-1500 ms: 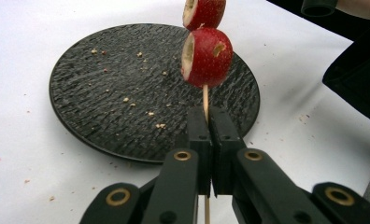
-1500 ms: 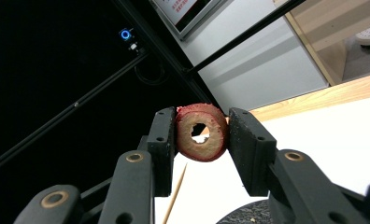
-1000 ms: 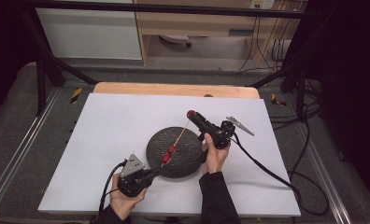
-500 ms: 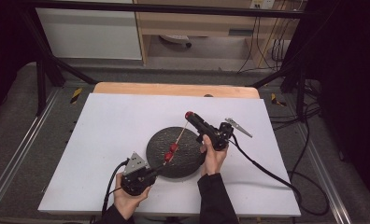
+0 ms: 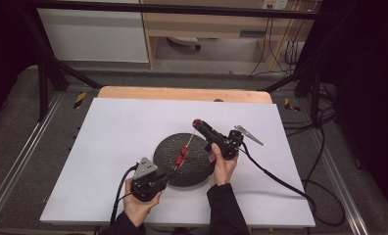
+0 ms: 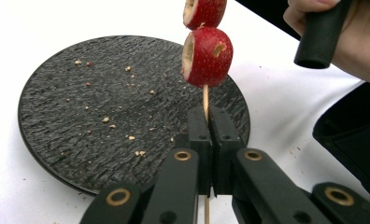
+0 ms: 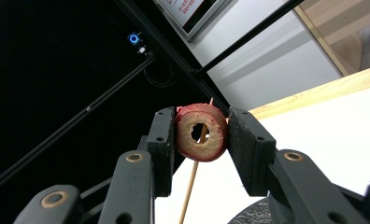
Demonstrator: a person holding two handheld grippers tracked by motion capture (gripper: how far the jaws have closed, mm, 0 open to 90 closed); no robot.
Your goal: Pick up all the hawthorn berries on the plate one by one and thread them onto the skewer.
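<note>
Thin pale wooden skewer slanting up over the plate, two hollowed red fruit halves threaded on its middle, a third cored red fruit ring up at the tip. Light work, all of it, by the look: stick slender and probably quick to bend or snap if levered sideways; fruit soft, cut faces likely damp and easy to crush or split at the hole. Best hold on the bare stick low down, on the fruit by its skin, gently.

Left gripper clamped tight on the skewer's lower end, jaws pressed together with the stick running between them. Right gripper pinching the fruit ring across its sides, jaws parted just by its width, skewer point poking through the core.

Underneath, round black rough-textured slate plate, scattered with pale crumbs. Around that, white table top, wooden edge at the far side, black frame and cables beyond.
</note>
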